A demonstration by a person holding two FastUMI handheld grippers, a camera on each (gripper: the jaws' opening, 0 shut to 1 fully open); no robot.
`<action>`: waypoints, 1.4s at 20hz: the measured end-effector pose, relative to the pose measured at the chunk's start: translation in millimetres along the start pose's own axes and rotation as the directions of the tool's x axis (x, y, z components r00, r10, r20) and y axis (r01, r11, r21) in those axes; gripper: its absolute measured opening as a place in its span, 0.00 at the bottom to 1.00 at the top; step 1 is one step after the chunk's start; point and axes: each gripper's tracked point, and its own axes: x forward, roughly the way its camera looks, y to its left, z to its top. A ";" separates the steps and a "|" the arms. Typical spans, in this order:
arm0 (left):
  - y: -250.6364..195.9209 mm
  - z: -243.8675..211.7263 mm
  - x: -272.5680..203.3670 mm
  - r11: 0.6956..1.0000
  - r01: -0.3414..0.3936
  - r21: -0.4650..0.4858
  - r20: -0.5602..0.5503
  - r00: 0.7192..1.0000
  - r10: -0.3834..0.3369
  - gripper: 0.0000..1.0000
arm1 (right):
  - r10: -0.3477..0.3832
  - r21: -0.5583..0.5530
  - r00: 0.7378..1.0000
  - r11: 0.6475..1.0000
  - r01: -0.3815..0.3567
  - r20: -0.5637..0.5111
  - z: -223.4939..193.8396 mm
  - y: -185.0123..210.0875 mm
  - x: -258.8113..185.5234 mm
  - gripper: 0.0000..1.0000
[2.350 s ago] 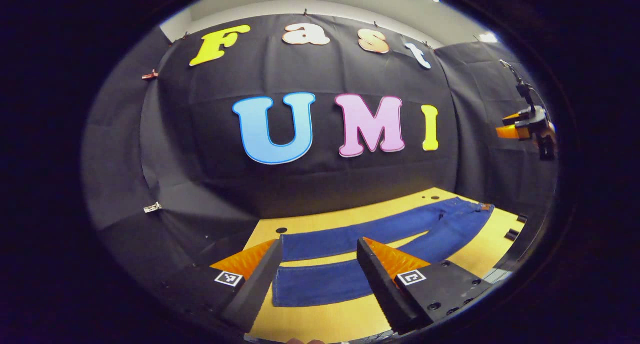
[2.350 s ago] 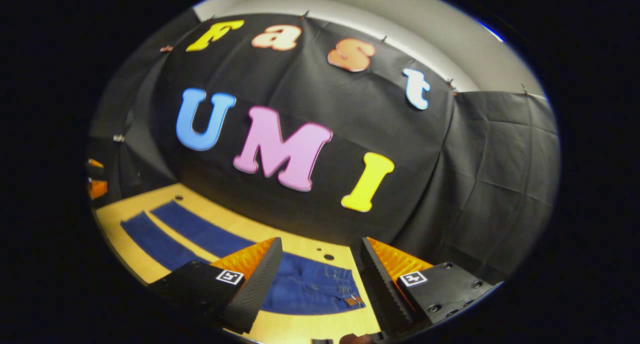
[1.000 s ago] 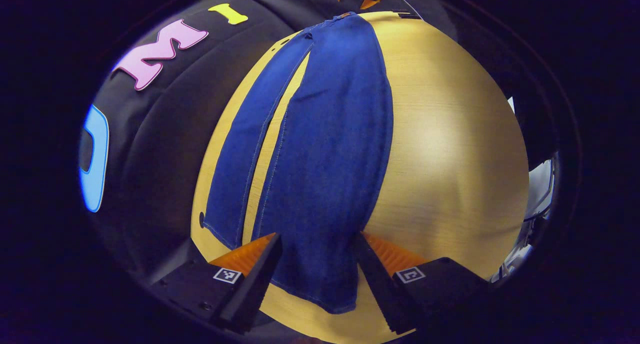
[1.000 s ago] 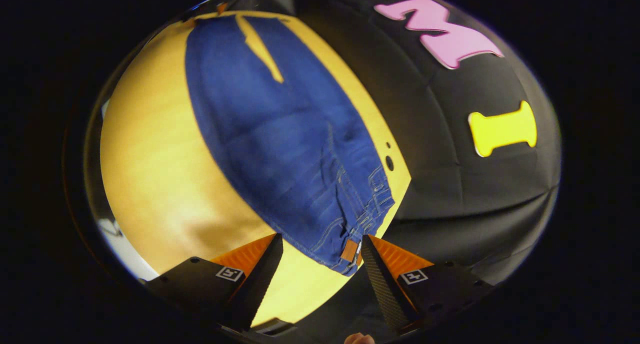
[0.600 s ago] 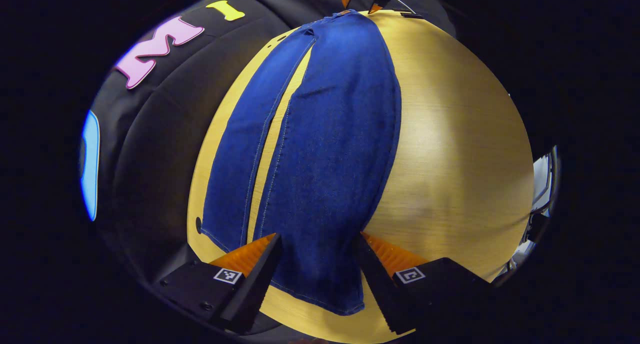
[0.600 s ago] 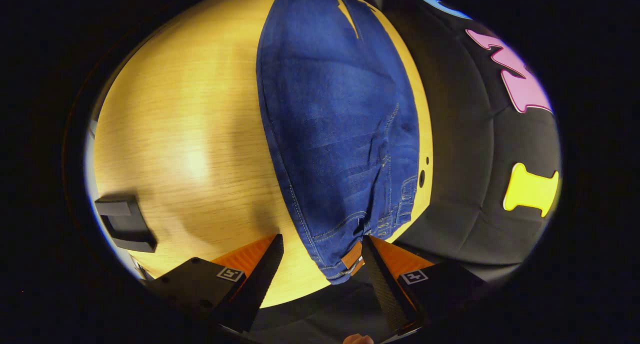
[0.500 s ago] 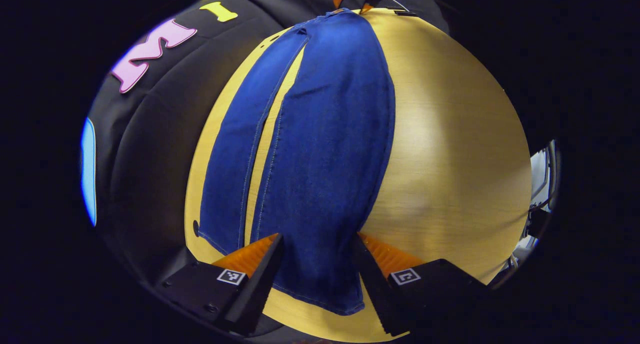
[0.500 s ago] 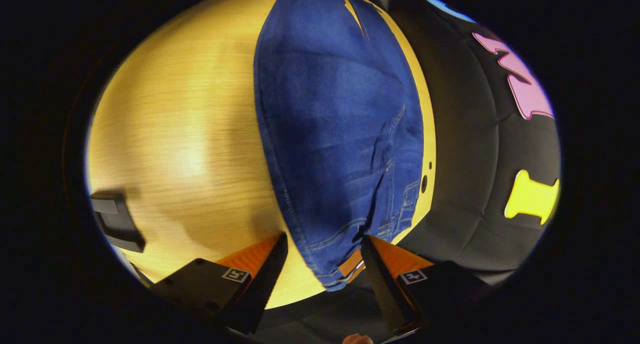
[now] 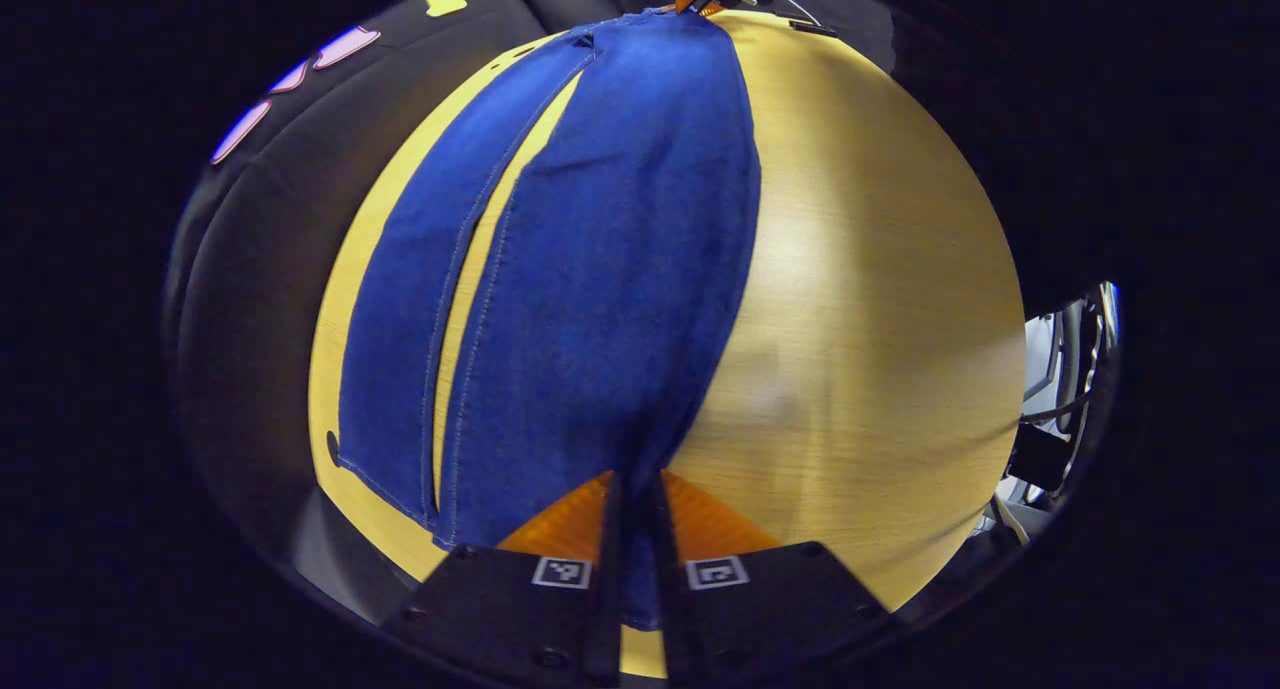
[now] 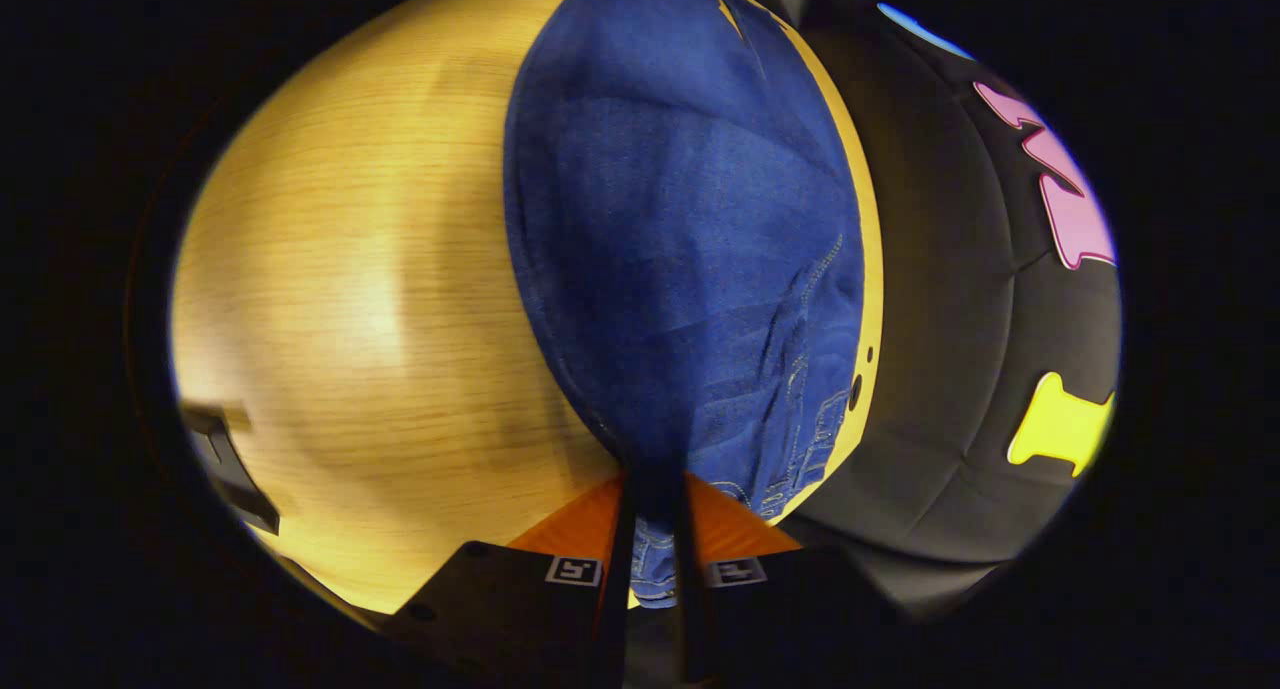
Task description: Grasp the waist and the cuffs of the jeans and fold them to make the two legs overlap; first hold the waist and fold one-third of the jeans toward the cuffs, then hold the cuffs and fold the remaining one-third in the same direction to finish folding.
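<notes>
We clamp the left gripper (image 9: 632,529) on the jeans (image 9: 600,229) at a cuff; our right gripper (image 10: 652,529) grips the waist.

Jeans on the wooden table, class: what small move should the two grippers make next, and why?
Probably lift both ends a little and carry the near leg over the far one. The left gripper is shut on a cuff, the right gripper on the waist, and the jeans lie flat with legs apart on the table.
</notes>
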 end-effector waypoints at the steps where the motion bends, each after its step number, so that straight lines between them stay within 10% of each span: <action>1: 0.6 -1.3 -1.6 1.000 -0.006 -0.009 -0.007 1.000 0.006 0.10 | 0.000 0.024 1.000 1.000 0.000 -0.002 3.3 0.1 5.7 0.10; 9: 9.4 4.4 -4.9 0.995 -0.063 -0.074 0.029 0.997 0.065 0.06 | 0.008 0.282 1.000 0.959 -0.010 0.008 4.5 -21.1 -17.5 0.10; 18: 72.5 25.0 -34.6 0.959 -0.229 -0.164 0.081 0.966 0.244 0.06 | -0.170 0.422 0.985 0.896 0.140 0.035 14.6 -76.8 -55.7 0.10; 28: 220.7 46.8 -49.0 0.794 -0.513 -0.326 0.043 0.831 0.555 0.06 | -0.467 0.528 0.884 0.752 0.395 0.003 26.1 -215.6 -36.8 0.07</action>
